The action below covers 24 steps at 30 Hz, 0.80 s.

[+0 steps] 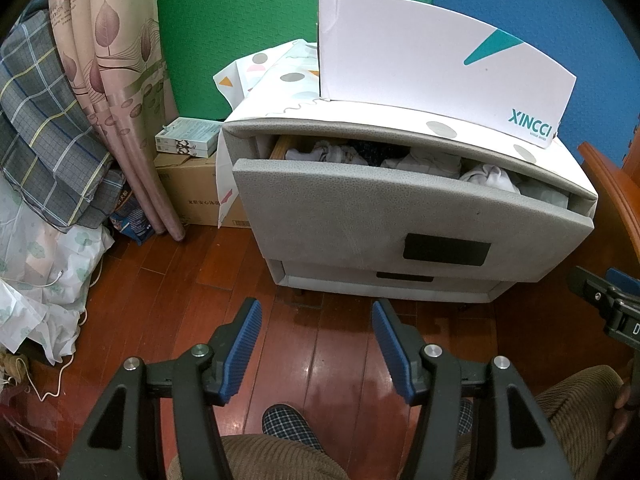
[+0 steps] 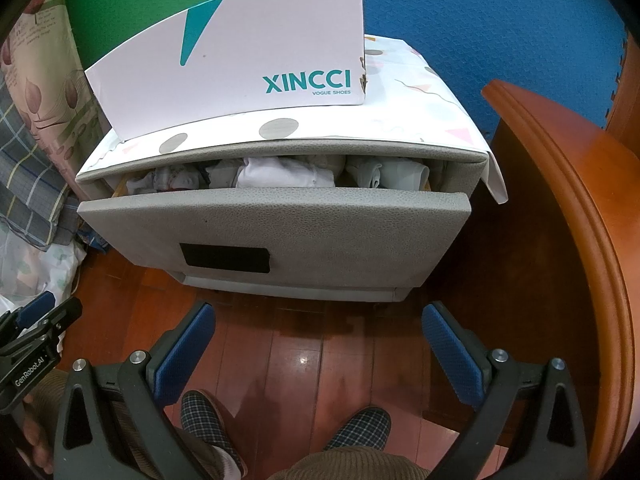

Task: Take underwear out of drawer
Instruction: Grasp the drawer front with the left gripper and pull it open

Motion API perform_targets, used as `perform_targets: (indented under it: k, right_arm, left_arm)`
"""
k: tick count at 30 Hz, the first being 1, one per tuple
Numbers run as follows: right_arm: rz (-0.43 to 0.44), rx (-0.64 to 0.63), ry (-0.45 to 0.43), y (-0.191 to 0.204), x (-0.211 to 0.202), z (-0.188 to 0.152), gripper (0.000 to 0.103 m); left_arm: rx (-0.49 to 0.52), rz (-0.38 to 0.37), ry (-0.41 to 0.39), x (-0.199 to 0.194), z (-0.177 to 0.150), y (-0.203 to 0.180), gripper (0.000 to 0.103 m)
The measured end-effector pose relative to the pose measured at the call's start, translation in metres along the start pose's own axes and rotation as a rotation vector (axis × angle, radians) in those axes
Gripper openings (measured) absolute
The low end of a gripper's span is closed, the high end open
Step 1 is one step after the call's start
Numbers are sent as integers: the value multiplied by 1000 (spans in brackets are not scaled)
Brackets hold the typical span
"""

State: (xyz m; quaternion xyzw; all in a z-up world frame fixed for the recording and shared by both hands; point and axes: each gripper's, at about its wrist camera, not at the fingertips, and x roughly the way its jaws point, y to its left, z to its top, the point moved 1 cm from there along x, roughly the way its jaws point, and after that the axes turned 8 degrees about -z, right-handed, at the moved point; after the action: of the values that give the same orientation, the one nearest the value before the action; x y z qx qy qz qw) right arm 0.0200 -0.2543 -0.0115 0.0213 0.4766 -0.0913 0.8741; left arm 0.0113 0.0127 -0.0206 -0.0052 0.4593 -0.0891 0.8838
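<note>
While both views show the drawer (image 1: 400, 208), only left shows boxes (image 1: 186, 142) — stacked.

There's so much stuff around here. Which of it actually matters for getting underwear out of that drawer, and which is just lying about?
Matters for the job:
- top drawer, partly pulled out
- folded underwear inside it
- left gripper and right gripper, both open and empty

Just lying about:
- shoe box on the cabinet
- patterned cloth under it
- curtain
- cardboard carton
- lower drawer, shut
</note>
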Motion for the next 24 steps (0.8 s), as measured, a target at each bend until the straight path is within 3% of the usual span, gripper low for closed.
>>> perform_targets:
  k: [16, 20, 24]
  right_arm:
    - [21, 30, 10, -7, 1, 0, 102]
    - [26, 33, 12, -8, 2, 0, 102]
    - [34, 36, 15, -10, 3, 1, 102]
  left_arm:
    - [-19, -12, 4, -1, 2, 2, 59]
    - [-63, -85, -9, -7, 6, 9, 59]
    - [-175, -180, -18, -7, 14, 27, 59]
